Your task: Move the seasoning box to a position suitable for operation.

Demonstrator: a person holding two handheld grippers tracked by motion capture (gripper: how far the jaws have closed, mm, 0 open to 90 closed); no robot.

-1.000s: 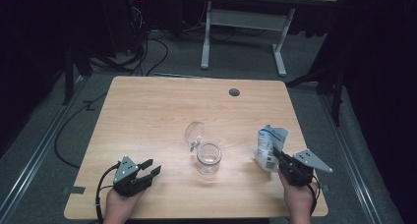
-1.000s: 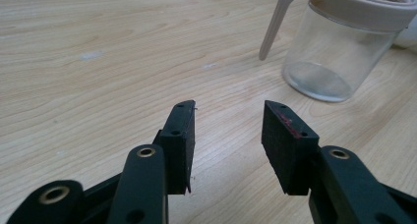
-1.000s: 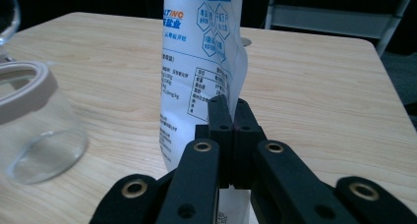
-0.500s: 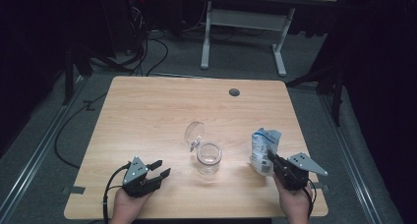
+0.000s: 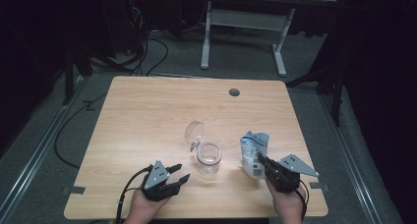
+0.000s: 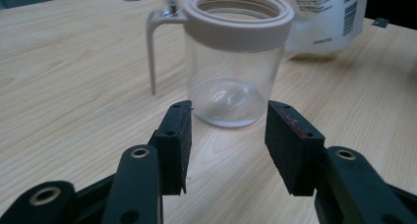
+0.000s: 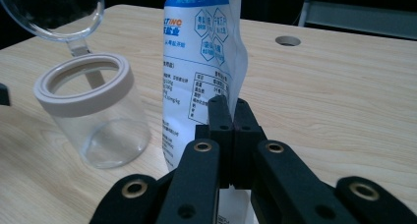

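I am keeping the right gripper [image 5: 259, 159] clamped on the edge of the pouch [image 5: 253, 148], which is standing upright on the table [image 5: 147, 111] just at 3 o'clock of the jar [image 5: 208, 158]. My left gripper [image 5: 179, 172] is sitting at 8 o'clock of the jar, near it but not touching. Its jaws have just been opening and are holding nothing between them; the jar lid [image 5: 194, 132] is tilting up at the jar's 11 o'clock.

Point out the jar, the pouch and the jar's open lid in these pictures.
jar [image 6: 231, 76]: left gripper view, on its clear wall.
pouch [image 7: 204, 62]: right gripper view, on its printed front.
lid [image 5: 194, 131]: high view, on the clear disc hinged open behind the jar.
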